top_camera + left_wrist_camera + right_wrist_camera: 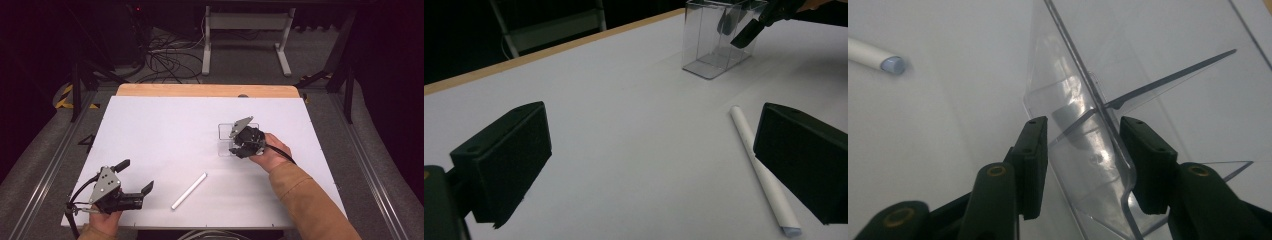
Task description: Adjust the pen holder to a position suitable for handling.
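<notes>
A clear plastic box (225, 132) stands open-topped on the white table (165, 125), right of centre. My right gripper (234, 149) is at the box's near edge. In the right gripper view its jaws straddle one clear wall (1068, 90) with a gap on each side, so the right gripper (1083, 135) is open. A white rolled paper tube (189, 191) lies flat near the front. My left gripper (136, 175) rests open at the front left. The tube (746, 135) lies just beside its right jaw, and the box (711, 40) stands farther off.
The table's wooden far edge (205, 90) borders a floor with cables (165, 60) and a white desk frame (245, 35). The person's tan sleeve (305, 200) comes in from the bottom right. The tube's end (893, 64) shows left of the box.
</notes>
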The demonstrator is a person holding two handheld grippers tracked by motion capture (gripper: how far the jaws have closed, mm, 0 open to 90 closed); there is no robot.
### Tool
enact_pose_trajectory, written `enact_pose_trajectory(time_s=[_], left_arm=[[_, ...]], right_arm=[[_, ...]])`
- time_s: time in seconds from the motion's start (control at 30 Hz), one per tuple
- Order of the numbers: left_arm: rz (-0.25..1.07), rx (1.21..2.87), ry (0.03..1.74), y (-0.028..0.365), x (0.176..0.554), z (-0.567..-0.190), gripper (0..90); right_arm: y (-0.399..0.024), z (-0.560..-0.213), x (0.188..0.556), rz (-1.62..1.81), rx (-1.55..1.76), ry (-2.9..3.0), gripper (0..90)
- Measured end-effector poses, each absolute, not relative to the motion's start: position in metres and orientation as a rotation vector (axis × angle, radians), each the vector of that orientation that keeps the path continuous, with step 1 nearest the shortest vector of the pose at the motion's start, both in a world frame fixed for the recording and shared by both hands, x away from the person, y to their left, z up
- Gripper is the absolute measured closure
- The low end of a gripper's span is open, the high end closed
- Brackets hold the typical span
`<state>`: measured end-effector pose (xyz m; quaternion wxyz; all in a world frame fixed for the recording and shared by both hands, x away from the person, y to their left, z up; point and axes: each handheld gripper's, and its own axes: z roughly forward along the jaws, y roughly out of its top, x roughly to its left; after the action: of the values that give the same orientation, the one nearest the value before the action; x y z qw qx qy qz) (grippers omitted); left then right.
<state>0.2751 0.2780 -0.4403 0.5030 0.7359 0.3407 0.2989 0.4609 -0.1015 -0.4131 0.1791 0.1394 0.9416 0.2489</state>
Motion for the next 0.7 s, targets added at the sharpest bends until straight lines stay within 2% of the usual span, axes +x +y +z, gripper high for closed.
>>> enact_pose_trajectory(time_s=[0.27, 0.57, 0.7], left_arm=[[0.723, 1.779, 0.821, 0.2782, 0.2759, -0.4405, 2.8], [0.712, 1.778, 0.827, 0.2774, 0.2759, -0.4410, 2.9], [0.712, 1.782, 0.822, 0.2773, 0.2761, -0.4410, 2.8]], right_arm=[[-0.1031, -0.4123, 0.4603, 0.695, 0.366, 2.677, 66.1], [-0.1057, -0.4092, 0.4582, 0.682, 0.281, 2.686, 70.9], [-0.1057, -0.4063, 0.4556, 0.688, 0.241, 2.687, 76.7]])
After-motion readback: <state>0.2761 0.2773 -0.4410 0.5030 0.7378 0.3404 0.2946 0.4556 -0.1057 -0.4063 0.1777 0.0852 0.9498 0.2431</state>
